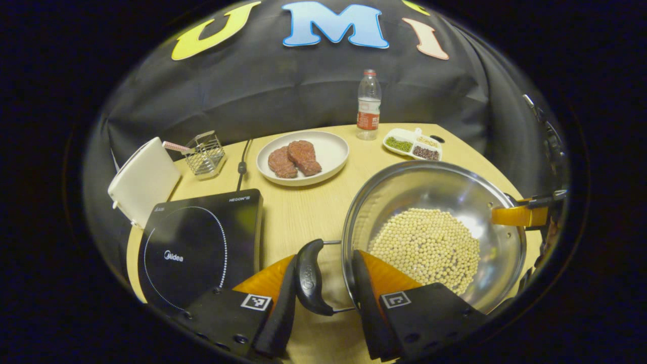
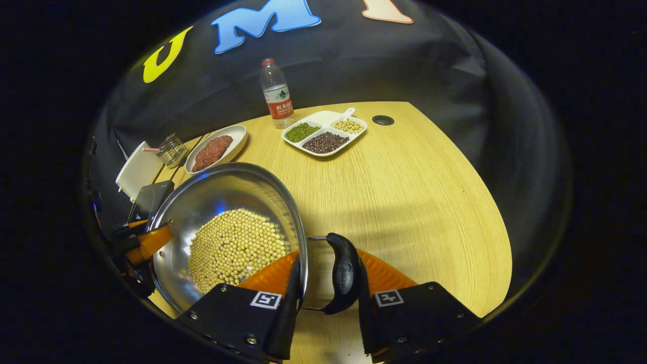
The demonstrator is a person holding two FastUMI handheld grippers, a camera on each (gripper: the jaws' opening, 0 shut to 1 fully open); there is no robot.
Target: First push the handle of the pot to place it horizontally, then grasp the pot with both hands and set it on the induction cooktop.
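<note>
A: Looking along the left gripper (image 1: 331, 283), what do the jaws have?

B: They straddle the black curved side handle (image 1: 309, 277) of the shiny round steel pot (image 1: 434, 202), one finger outside the handle and touching it, the other inside the pot's rim. So they are clamped on handle and rim together. The right gripper (image 2: 328, 285) does the same on the opposite black handle (image 2: 343, 273), one finger inside the rim and one against the handle's outer face (its far end also shows at the pot's far rim in the left gripper view).

A: Where is the pot?

B: On the pale wood-grain table (image 2: 404, 192), filled across its bottom with small round beige beans (image 1: 427, 245). It sits beside the flat black induction cooktop (image 1: 202, 242), not on it; bare table lies between them.

A: And the rest of the table?

B: A round white plate (image 1: 331, 151) holding two reddish-brown meat patties (image 1: 295, 157), a clear plastic water bottle with a red label (image 1: 369, 103), a white divided dish of green, dark and pale beans (image 2: 323, 132), a small wire basket (image 1: 204, 151) and a white rectangular board (image 1: 144, 182) at the edge. A dark cable (image 1: 242, 162) runs back from the cooktop. Black cloth walls close round the table.
</note>
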